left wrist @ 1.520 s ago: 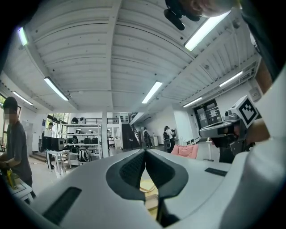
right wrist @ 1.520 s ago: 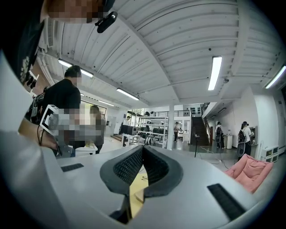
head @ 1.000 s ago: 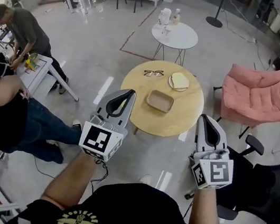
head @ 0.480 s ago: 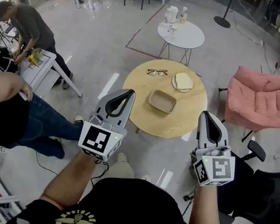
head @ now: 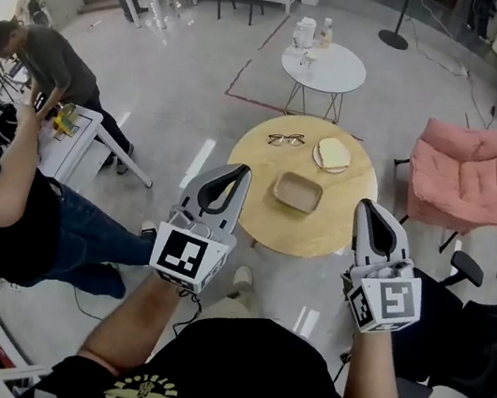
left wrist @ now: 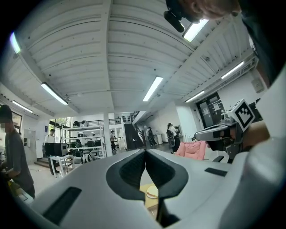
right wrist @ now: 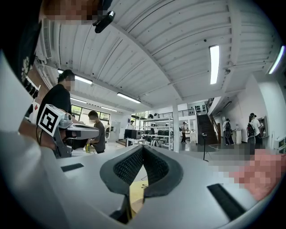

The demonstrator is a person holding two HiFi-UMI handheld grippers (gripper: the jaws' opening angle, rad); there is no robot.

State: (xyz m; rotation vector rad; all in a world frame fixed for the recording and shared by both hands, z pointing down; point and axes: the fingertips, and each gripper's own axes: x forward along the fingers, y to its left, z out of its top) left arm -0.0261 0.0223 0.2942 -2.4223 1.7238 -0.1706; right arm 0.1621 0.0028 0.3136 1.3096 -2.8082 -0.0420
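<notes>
Both grippers are held up in the air, short of a round wooden table [head: 319, 231]. On that table lie a pair of glasses [head: 286, 139], a plate with bread [head: 333, 154] and a shallow wooden tray [head: 297, 191]. My left gripper [head: 239, 171] is shut and holds nothing, its tip over the table's near left edge. My right gripper [head: 366, 207] is also shut and empty, at the table's near right edge. In the left gripper view the jaws [left wrist: 145, 152] meet, with the plate [left wrist: 152, 192] showing below them. The right gripper view shows its jaws [right wrist: 143, 147] closed too.
A small white round table [head: 324, 66] with bottles stands beyond the wooden one. A pink armchair [head: 470, 175] is at the right, a black office chair [head: 482, 330] nearer. A person [head: 52, 73] bends over a white desk [head: 73, 139] at the left. Another person's legs [head: 89, 237] lie close left.
The wooden table has drawn a little nearer and more central in the head view. Both grippers stay shut and level. The person at the left has shifted slightly.
</notes>
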